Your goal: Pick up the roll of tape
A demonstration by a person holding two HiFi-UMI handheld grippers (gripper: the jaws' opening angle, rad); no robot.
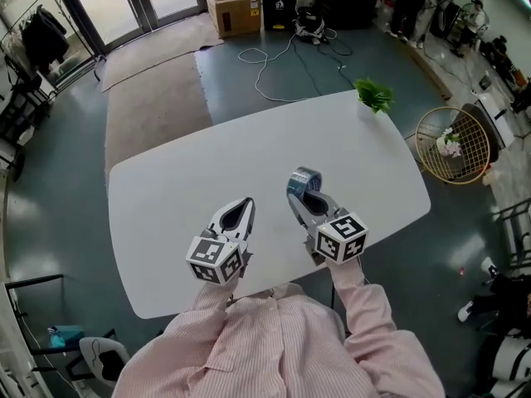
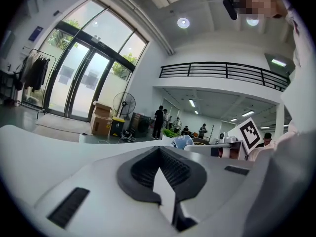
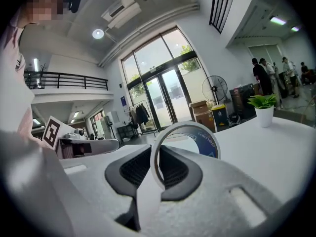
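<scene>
The roll of tape [image 1: 299,177], white outside and blue inside, hangs above the white table [image 1: 166,197], clear of its top. My right gripper [image 1: 302,197] is shut on it. In the right gripper view the ring of the roll of tape [image 3: 211,143] stands upright, its wall pinched between the jaws of the right gripper [image 3: 157,154]. My left gripper [image 1: 240,212] hovers beside it to the left, shut and empty. The left gripper [image 2: 159,151] shows its dark pads meeting at the tip. The tape [image 2: 182,141] also shows past it at the right.
A small potted plant [image 1: 374,96] stands at the table's far right corner. On the floor are a wire basket [image 1: 452,143] to the right, cardboard boxes [image 1: 235,7] and loose cable [image 1: 274,65] behind. A clothes rack [image 1: 33,40] is far left. People stand in the background.
</scene>
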